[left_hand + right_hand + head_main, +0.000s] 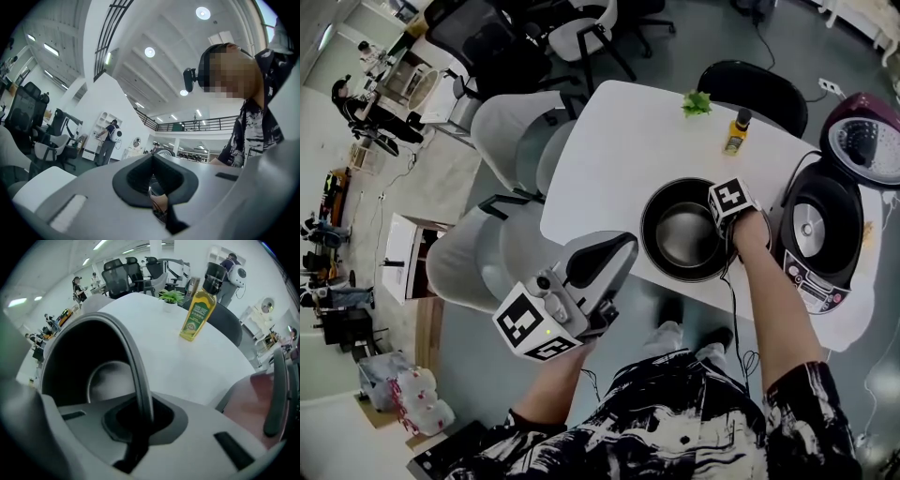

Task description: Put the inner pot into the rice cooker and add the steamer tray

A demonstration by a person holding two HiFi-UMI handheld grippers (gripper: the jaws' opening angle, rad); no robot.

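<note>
The first step was in hand: lifting the inner pot (pixel 680 234) toward the rice cooker (pixel 820 225). The pot stood on the white counter (pixel 619 159), just left of the cooker, whose lid (pixel 870 141) was tipped back and whose well looked empty. The right gripper (pixel 139 420) pointed straight down at the pot's right edge, its fingers pinching the thin rim, with one finger inside the wall and one outside. The left gripper (pixel 614 251) was held off the counter near the person's body, aimed away from the work, its fingers pressed together on nothing.

The next move, as I judge it, called for raising the pot by that single rim grip, carrying it the short way right and lowering it level into the well. A one-sided pinch could let the pot tilt, so a hand from the left gripper might have helped.

No view showed the steamer tray; where it lay could not be told. The cooker's right side and lid were cut off at the head view's edge. The right gripper's marker cube covered the contact point from above. A bottle of oil (pixel 736 132) and a small plant (pixel 697 103) stood well apart at the far edge.
</note>
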